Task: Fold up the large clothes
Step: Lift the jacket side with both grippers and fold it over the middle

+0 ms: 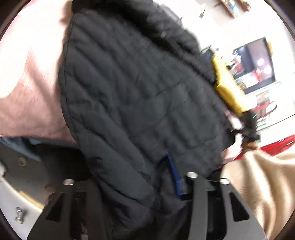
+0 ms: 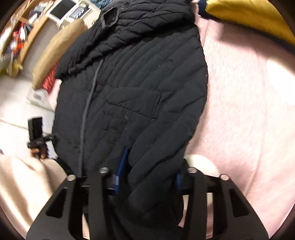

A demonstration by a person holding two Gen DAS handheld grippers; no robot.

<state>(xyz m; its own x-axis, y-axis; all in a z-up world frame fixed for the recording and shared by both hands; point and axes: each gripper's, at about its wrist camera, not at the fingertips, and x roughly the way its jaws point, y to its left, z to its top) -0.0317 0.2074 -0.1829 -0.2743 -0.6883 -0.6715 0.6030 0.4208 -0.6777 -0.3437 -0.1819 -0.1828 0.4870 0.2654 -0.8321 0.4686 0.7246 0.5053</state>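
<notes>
- Now we have one black quilted jacket (image 2: 129,88) spread on the pink blanket (image 2: 248,110), its hood end far from us and its hem at our claws; in our judgement it lies flat like this so that a fold can begin from the bottom edge.
- Our left claw (image 1: 129,193) has the hem bunched between its jaws. Only one blue pad (image 1: 175,181) shows there, pressed against the cloth, so we read it as clenched on the jacket.
- Our right claw (image 2: 147,177) has a thick fold of the hem between two blue pads (image 2: 120,171), both touching the fabric: grasping the jacket.
- We judge that the two grips sit apart along the same hem so the edge can be lifted evenly and carried toward the hood.
- Counted: one jacket, one zip line down its middle, one patch pocket seen in the right wrist view, two claws.
- Beside it: one yellow cushion (image 2: 258,16) at the far edge of the blanket, and one beige cloth (image 1: 261,184) near the left claw.
- Both views are motion-blurred, so finer seams stay uncertain.
</notes>
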